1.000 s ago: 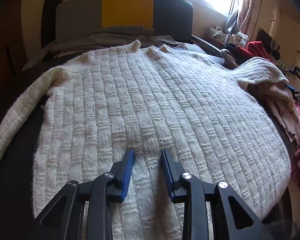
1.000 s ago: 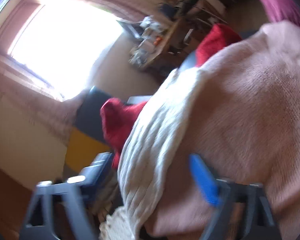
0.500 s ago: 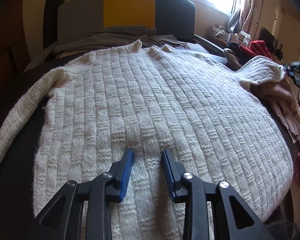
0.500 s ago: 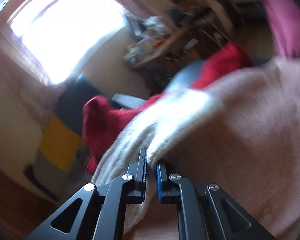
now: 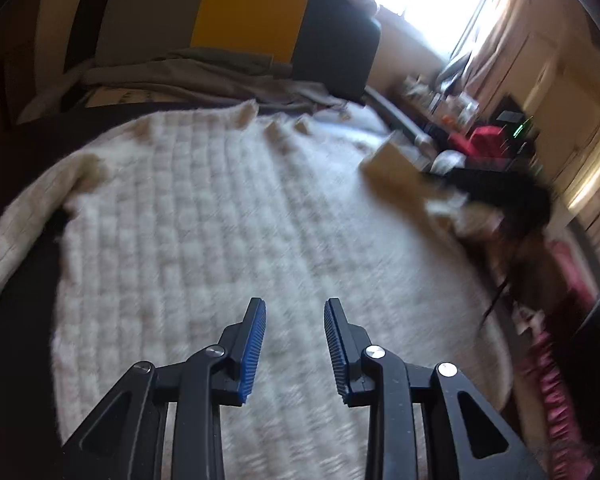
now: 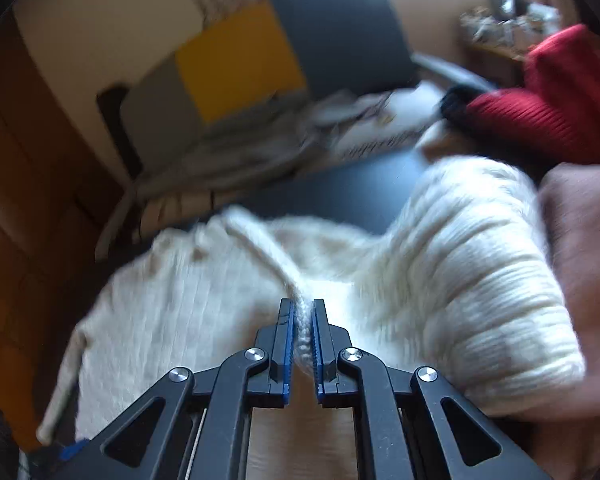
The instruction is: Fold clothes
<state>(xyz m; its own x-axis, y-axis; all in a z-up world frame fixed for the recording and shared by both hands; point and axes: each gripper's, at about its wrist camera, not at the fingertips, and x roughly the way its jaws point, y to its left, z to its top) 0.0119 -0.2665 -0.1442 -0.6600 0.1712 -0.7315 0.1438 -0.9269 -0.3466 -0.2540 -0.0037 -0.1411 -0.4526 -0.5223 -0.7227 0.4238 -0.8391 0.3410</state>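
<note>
A cream knitted sweater (image 5: 228, 232) lies spread flat on a dark surface, neck toward the far side. My left gripper (image 5: 295, 320) is open and empty, hovering over the sweater's lower middle. My right gripper (image 6: 302, 312) is shut on the sweater's right sleeve (image 6: 476, 264), pinching a fold of knit between its blue pads and holding it lifted over the sweater body (image 6: 172, 304). In the left wrist view the right gripper shows as a dark blur (image 5: 500, 196) at the sweater's right edge.
A grey, yellow and dark blue cushion (image 5: 244, 16) stands behind the sweater, with grey cloth (image 5: 204, 76) in front of it. A red garment (image 6: 560, 96) and a pink garment (image 6: 588, 280) lie to the right. A cluttered shelf (image 5: 440, 100) stands by the bright window.
My right gripper closed on the sleeve and carried it left over the sweater body. The left gripper stayed open and shifted slightly; its view is now blurred.
</note>
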